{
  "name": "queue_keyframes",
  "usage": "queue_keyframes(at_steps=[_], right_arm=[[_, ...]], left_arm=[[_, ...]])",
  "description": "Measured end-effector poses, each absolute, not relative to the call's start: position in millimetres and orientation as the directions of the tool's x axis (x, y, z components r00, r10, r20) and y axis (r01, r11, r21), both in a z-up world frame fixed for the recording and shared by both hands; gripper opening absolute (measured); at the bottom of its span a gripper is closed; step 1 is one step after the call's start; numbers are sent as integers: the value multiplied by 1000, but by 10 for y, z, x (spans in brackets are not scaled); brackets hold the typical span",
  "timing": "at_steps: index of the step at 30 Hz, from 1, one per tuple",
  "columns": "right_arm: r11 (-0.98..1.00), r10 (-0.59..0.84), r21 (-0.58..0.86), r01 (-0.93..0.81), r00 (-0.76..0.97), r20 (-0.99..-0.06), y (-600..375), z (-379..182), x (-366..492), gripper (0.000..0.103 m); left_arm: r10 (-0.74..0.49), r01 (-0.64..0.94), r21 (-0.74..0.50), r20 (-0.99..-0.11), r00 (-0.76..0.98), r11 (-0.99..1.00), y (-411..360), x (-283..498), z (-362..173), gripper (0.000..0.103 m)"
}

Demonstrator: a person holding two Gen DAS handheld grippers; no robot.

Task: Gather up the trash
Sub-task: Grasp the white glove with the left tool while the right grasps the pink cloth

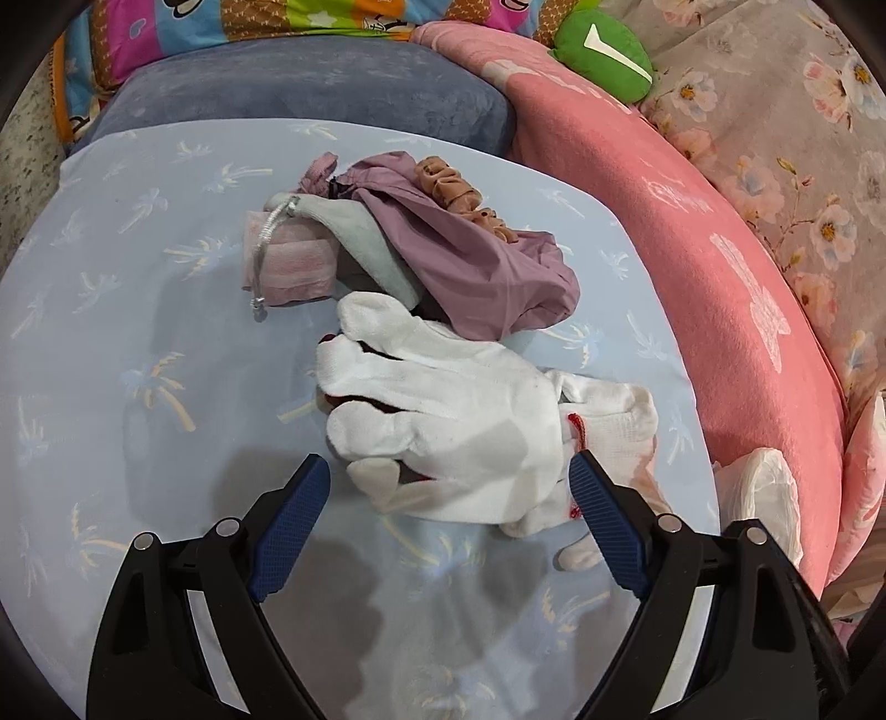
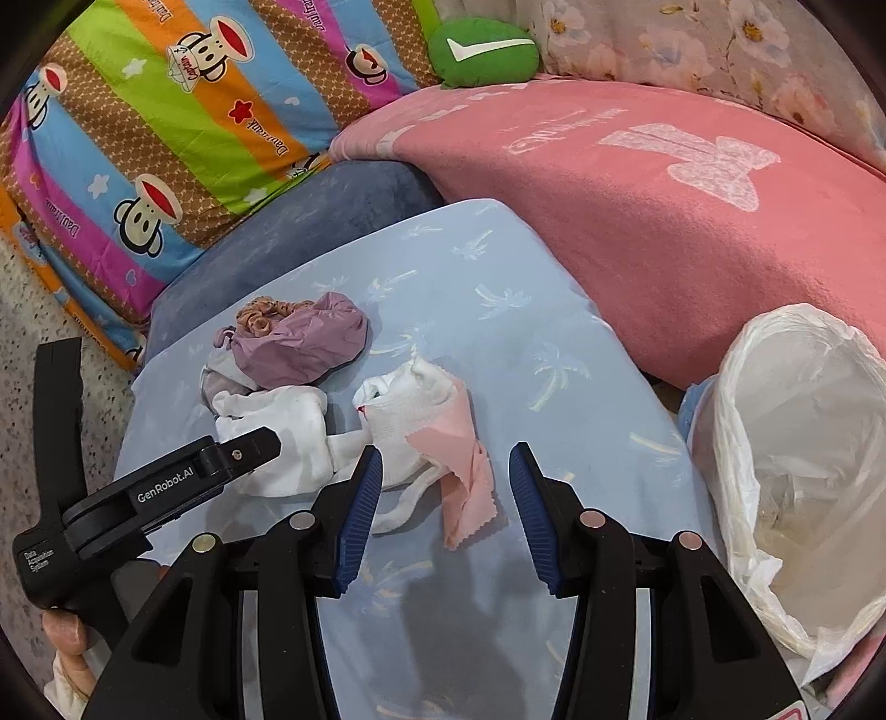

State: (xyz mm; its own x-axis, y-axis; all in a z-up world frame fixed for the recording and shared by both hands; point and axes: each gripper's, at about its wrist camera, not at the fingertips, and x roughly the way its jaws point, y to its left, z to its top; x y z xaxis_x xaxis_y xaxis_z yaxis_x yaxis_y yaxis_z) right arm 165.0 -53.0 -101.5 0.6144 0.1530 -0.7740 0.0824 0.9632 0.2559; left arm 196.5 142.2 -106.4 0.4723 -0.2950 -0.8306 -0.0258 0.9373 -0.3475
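A white glove [image 1: 443, 410] lies on the light blue sheet [image 1: 138, 332], with a purple cloth bag [image 1: 470, 266], a grey pouch [image 1: 354, 238], a pink striped packet [image 1: 293, 260] and a tan scrunchie [image 1: 459, 194] behind it. My left gripper [image 1: 448, 482] is open, its fingers on either side of the glove's cuff end. In the right wrist view the glove [image 2: 288, 432], a second white glove [image 2: 410, 410] and a pink cloth scrap [image 2: 465, 476] lie ahead. My right gripper [image 2: 446, 471] is open, just before the scrap. The left gripper [image 2: 243, 448] shows at the left there.
A white plastic bag [image 2: 803, 471] stands open at the right of the sheet [image 2: 554, 387]; its edge shows in the left wrist view [image 1: 758, 498]. A pink blanket [image 2: 637, 221], a blue-grey cushion [image 1: 310, 94], a striped cartoon pillow [image 2: 166, 127] and a green plush [image 2: 482, 50] ring the back.
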Motion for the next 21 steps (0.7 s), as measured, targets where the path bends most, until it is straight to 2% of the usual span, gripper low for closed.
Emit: queue_keyframes(at_steps=[2, 7, 9, 10, 15, 17, 20, 21], right_arm=[[964, 155, 252, 81, 599, -786, -498, -1098, 1700, 48], [962, 150, 253, 105, 569, -808, -534, -1286, 1773, 48], [961, 147, 251, 114, 559, -816, -551, -1345, 1792, 44], [961, 145, 250, 118, 553, -820, -565, -1376, 1799, 42], [955, 154, 263, 138, 527, -836, -623, -1507, 1808, 25], [954, 160, 266, 139, 516, -842, -630, -1547, 1803, 11], [953, 161, 269, 139, 518, -840, -639, -1550, 1755, 2], [953, 160, 269, 138, 524, -837, -645, -1537, 1737, 2]], left_arm=[[-301, -25, -352, -835, 461, 936, 1414, 2014, -1107, 82], [-311, -21, -355, -846, 432, 935, 1411, 2075, -1205, 58], [-316, -17, -357, -849, 423, 934, 1417, 2083, -1238, 48], [-324, -14, -362, -851, 414, 932, 1421, 2085, -1257, 41], [-342, -8, -377, -848, 406, 926, 1445, 2036, -1262, 25], [-338, 4, -369, -846, 412, 929, 1427, 2008, -1235, 22], [-339, 9, -370, -842, 420, 929, 1401, 1962, -1198, 18], [-340, 10, -370, -840, 422, 929, 1403, 1946, -1184, 17]])
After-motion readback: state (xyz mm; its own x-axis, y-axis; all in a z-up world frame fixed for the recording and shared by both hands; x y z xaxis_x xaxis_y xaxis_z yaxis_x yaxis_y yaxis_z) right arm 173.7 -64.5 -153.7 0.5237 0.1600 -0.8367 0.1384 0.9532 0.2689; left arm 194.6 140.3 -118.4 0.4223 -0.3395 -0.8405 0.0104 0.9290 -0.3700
